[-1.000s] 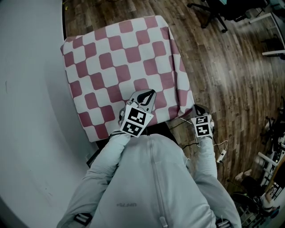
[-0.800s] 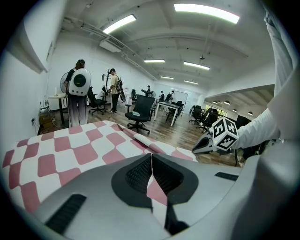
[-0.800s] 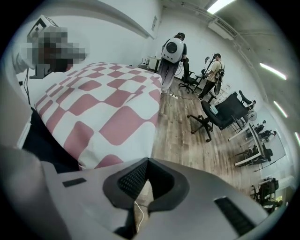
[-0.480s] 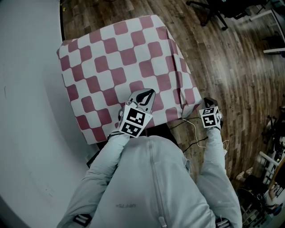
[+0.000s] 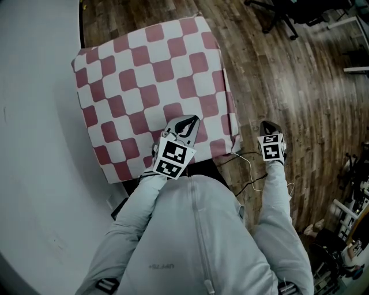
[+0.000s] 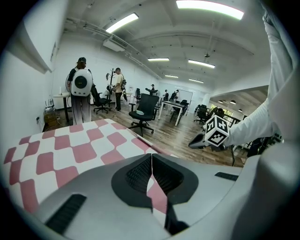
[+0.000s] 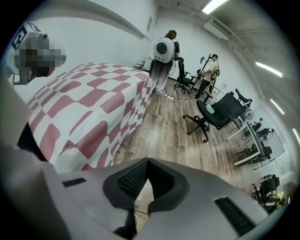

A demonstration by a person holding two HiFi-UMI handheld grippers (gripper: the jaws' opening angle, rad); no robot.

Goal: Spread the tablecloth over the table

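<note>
The red-and-white checked tablecloth covers the small table, and its near right corner hangs down the table's side. My left gripper is shut, its tips low over the cloth near the front edge. In the left gripper view the jaws meet and checked cloth shows under them; whether any fold is pinched I cannot tell. My right gripper is shut and holds nothing, out over the floor to the right of the hanging corner. In the right gripper view only floor shows past its jaws, with the cloth to their left.
A white wall runs along the table's left side. Wooden floor lies to the right, with an office chair at the far right. Loose cables hang by my right arm. People stand beyond the table.
The right gripper moved right and away from the table. The near right corner, which stretched toward it, now hangs down apart from it. The left gripper stayed put.
</note>
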